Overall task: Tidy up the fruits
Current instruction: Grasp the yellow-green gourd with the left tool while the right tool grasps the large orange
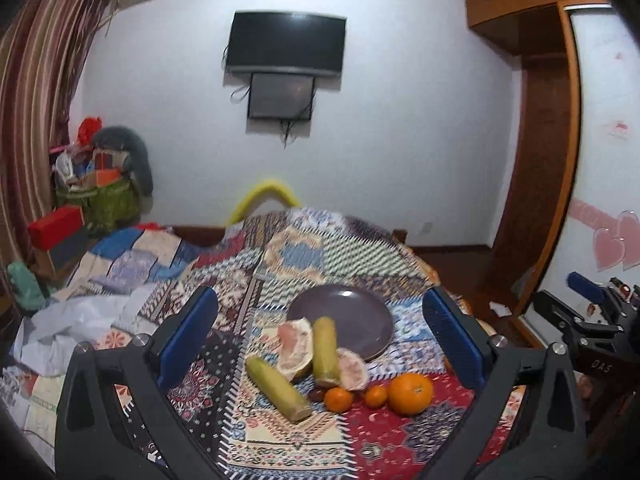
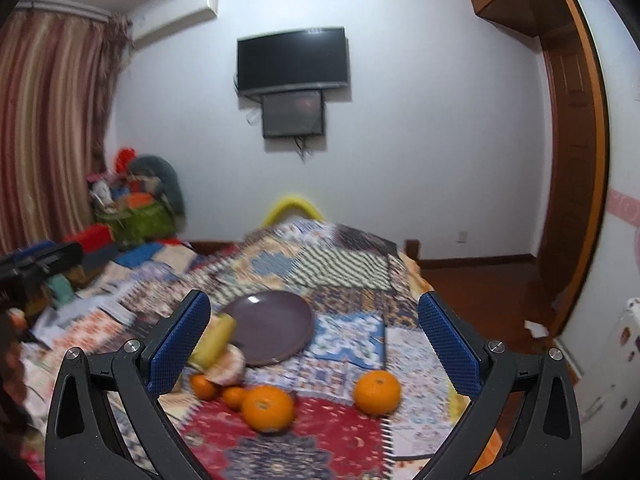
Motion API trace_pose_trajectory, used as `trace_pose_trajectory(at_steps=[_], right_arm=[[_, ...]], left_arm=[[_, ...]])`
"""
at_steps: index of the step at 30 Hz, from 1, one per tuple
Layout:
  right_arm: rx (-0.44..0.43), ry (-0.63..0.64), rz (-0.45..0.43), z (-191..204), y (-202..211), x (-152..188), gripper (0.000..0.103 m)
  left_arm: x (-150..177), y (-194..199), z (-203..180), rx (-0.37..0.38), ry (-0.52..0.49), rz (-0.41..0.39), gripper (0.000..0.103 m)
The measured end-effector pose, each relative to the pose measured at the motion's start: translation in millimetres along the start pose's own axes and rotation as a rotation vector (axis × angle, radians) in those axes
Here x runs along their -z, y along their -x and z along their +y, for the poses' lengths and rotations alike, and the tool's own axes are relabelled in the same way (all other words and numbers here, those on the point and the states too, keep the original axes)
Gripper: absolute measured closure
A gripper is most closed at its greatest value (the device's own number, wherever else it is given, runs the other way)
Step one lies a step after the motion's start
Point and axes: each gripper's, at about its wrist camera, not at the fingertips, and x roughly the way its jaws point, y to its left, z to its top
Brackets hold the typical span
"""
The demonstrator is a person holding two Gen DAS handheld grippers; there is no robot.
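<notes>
Hovering above a patchwork bedspread [image 1: 280,452], both grippers empty, jaws spread wide. Left gripper [image 1: 328,340] frames most of the fruit; right gripper [image 2: 314,344] looks from further right.

Nearest, left wrist view: one yellow-green stalk section [image 1: 278,388], probably sugarcane, lying with its long axis diagonal, cut end toward the camera. Beside it a row of citrus: small mandarin [image 1: 338,399], second small mandarin [image 1: 376,396], large orange [image 1: 411,393]. A small dark fruit sits between stalk and first mandarin; kind unclear.

Right wrist view adds a second large orange [image 2: 377,391], alone, well apart from the cluster, lying ahead and slightly right of that gripper's centreline. The right hand looks nearer to it.

Behind the citrus: two pomelo pieces [image 1: 296,346] flanking a second stalk section [image 1: 324,346], its axis running away from the camera and its far end overlapping the rim of the purple plate [image 1: 360,304]. Plate otherwise bare; nothing sorted onto it yet.

Far: wall-mounted television [image 1: 286,42].
</notes>
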Motion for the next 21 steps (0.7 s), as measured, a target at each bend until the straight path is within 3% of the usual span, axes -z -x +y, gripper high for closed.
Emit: trace_pose_trajectory(at_steps=[7,10,15,21], right_arm=[[0.009,-0.030,0.144,-25,-38,21,0.000],[0.022,-0.053,0.204,-38,-53,32,0.000],[0.059,-0.086,0.297,-59,-79,50,0.000],[0.067,-0.100,0.378,-71,-102,72,0.000]], left_arm=[[22,-55,24,-0.052,-0.001,0.134,0.003],[33,-79,34,-0.060,0.008,0.208,0.013],[53,-116,50,-0.060,0.056,0.326,0.020],[78,-150,52,-0.078,0.060,0.426,0.021]])
